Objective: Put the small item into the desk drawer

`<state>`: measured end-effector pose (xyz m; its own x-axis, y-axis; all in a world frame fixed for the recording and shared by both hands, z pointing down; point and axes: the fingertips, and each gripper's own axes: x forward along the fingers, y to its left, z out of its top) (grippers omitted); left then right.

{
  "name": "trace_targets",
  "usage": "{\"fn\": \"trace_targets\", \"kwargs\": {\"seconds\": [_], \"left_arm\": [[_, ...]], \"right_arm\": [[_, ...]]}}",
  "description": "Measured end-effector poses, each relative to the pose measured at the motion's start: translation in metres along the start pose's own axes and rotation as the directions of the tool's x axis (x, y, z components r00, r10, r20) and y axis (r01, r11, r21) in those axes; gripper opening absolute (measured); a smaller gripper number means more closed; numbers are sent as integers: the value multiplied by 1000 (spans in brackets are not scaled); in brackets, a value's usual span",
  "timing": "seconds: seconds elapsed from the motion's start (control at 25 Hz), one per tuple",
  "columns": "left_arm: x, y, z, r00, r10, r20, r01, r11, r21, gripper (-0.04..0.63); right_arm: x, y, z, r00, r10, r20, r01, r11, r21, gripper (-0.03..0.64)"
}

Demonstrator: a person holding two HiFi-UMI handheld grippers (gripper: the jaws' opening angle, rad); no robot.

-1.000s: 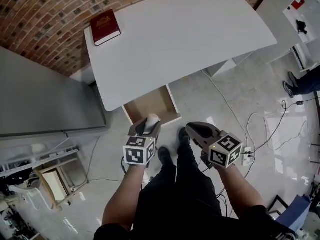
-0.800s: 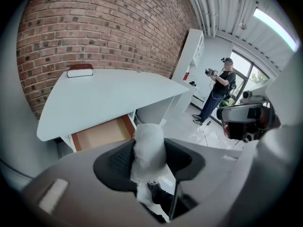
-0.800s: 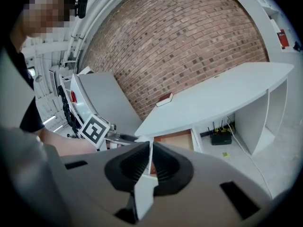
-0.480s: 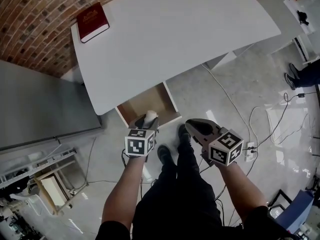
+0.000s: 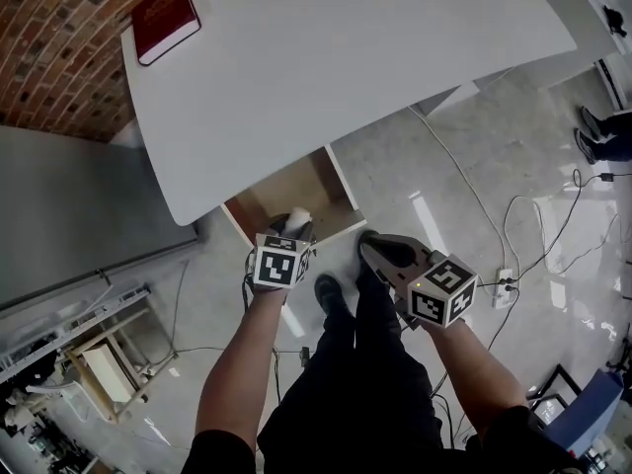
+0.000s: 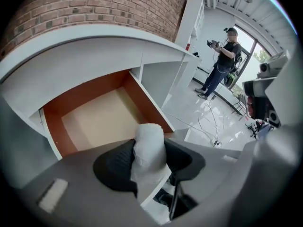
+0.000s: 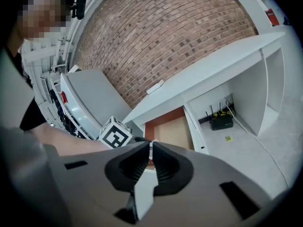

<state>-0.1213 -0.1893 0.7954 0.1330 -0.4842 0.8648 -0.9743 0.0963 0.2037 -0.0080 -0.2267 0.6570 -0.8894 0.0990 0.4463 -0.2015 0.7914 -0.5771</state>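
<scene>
Head view: the left gripper is hovering over the front lip of the open drawer, which is jutting out from under the near edge of the desk, toward its left end. A red book is lying at the desk's far left corner. The right gripper is hanging just beside, over the floor.

Left gripper view: the jaws are pinching the small white item, soft-looking, with the bare drawer floor ahead. It likely needs carrying in past the front panel and lowering before release, so it is not bouncing out.

Right gripper view: the jaws are sitting nearly closed, gripping nothing.
</scene>
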Motion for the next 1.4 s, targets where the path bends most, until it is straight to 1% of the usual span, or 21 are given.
{"fn": "trace_targets", "kwargs": {"seconds": [0.16, 0.4, 0.48, 0.52, 0.64, 0.8, 0.92, 1.0, 1.12, 1.2, 1.24, 1.28, 1.4], "left_arm": [[27, 6, -13, 998, 3, -62, -1, 999, 35, 193], [64, 12, -28, 991, 0, -134, 8, 998, 58, 193], [73, 16, -30, 989, 7, -145, 0, 999, 49, 193], [75, 19, -31, 989, 10, -146, -6, 1000, 29, 193], [83, 29, -30, 988, 23, -150, -33, 998, -62, 193], [95, 46, -24, 986, 66, -150, -86, 987, -135, 193], [101, 57, -24, 987, 78, -141, -106, 975, -198, 193], [105, 63, -25, 988, 81, -129, -114, 956, -269, 193], [110, 72, -28, 989, 89, -116, -127, 914, -385, 193], [114, 76, -28, 991, 85, -107, -124, 885, -449, 195], [115, 78, -27, 991, 84, -102, -122, 876, -467, 195], [116, 79, -25, 991, 87, -100, -125, 875, -468, 195], [119, 78, -24, 989, 90, -121, -134, 896, -423, 195]], "right_arm": [[7, -8, -7, 1000, 12, -15, -12, 1000, 1, 14], [17, -29, -25, 999, 9, -39, -8, 1000, 23, 14], [19, -38, -30, 999, 2, -43, 0, 999, 36, 14], [20, -42, -32, 999, 0, -44, 2, 999, 41, 14], [25, -53, -36, 999, 2, -53, 1, 999, 49, 14], [34, -66, -38, 998, 11, -66, -7, 998, 57, 14], [42, -65, -41, 996, 26, -82, -21, 998, 61, 14], [46, -64, -43, 995, 36, -93, -31, 998, 63, 14], [49, -63, -45, 993, 47, -109, -39, 997, 70, 14], [50, -63, -46, 992, 50, -115, -42, 996, 76, 14], [50, -63, -45, 992, 51, -117, -42, 996, 79, 14], [49, -63, -45, 991, 51, -120, -41, 996, 81, 14], [46, -63, -44, 990, 50, -132, -40, 996, 82, 14]]}}
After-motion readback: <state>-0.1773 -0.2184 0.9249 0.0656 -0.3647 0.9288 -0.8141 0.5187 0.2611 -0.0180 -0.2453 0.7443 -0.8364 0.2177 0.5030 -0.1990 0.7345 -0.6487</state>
